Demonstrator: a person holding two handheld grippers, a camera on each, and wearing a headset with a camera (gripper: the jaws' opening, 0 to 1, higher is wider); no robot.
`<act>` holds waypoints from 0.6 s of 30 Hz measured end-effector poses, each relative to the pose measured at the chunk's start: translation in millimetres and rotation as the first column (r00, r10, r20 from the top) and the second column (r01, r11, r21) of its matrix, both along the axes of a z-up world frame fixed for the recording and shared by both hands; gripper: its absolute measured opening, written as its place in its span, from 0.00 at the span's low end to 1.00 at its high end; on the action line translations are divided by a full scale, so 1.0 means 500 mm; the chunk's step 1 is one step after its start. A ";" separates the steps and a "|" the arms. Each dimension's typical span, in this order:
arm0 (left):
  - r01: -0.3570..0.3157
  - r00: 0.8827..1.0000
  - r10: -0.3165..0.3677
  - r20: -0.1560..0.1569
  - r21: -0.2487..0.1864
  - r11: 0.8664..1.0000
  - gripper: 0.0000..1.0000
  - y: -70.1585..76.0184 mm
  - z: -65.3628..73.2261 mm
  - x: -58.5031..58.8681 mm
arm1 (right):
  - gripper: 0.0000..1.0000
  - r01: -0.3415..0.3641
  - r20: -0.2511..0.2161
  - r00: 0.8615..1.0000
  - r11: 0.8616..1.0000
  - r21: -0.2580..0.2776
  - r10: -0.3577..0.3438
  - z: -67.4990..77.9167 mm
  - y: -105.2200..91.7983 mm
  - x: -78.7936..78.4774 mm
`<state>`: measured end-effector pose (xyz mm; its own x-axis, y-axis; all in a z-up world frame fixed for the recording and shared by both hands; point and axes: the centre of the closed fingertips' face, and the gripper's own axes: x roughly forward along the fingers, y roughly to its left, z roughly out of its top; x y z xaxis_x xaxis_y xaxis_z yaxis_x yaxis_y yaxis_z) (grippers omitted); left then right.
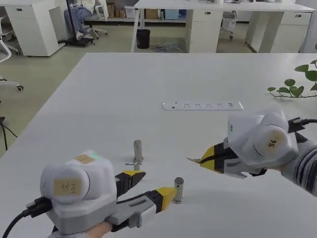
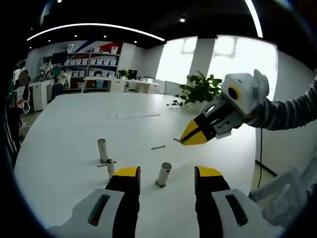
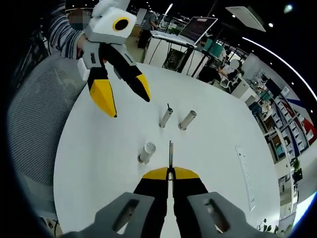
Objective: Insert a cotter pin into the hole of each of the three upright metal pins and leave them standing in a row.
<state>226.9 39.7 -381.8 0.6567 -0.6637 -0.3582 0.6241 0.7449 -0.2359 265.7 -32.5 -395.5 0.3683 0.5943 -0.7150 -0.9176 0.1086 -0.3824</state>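
Note:
Three metal pins stand on the white table. The nearest pin stands bare between the spread jaws of my left gripper, which is open and touches nothing. Farther back stands a second bare pin. Beside it, a shorter-looking pin has a cotter pin across it. My right gripper is shut on a thin cotter pin, held in the air right of the pins.
A white power strip lies across the middle of the table. Plant leaves reach over the right edge. A loose cotter pin lies on the table beyond the pins. Desks and chairs stand past the far edge.

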 end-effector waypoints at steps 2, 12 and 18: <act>0.007 1.000 -0.007 0.003 -0.006 1.000 0.38 -0.005 0.006 0.001 | 0.00 -0.022 0.011 1.000 1.000 -0.001 0.022 0.004 0.009 -0.013; 0.011 0.998 -0.015 -0.057 -0.064 0.998 0.24 -0.021 0.007 -0.004 | 0.00 -0.121 0.046 0.992 0.993 0.001 0.121 0.015 0.050 -0.064; 0.007 0.997 -0.015 -0.079 -0.099 0.995 0.15 -0.026 0.010 -0.005 | 0.00 -0.153 0.054 0.987 0.988 0.019 0.151 0.020 0.069 -0.080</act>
<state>224.1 26.5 -376.5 0.6212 -0.7054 -0.3413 0.6087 0.7087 -0.3568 225.7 2.2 -385.5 0.3088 0.6625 -0.6824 -0.9030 -0.0212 -0.4292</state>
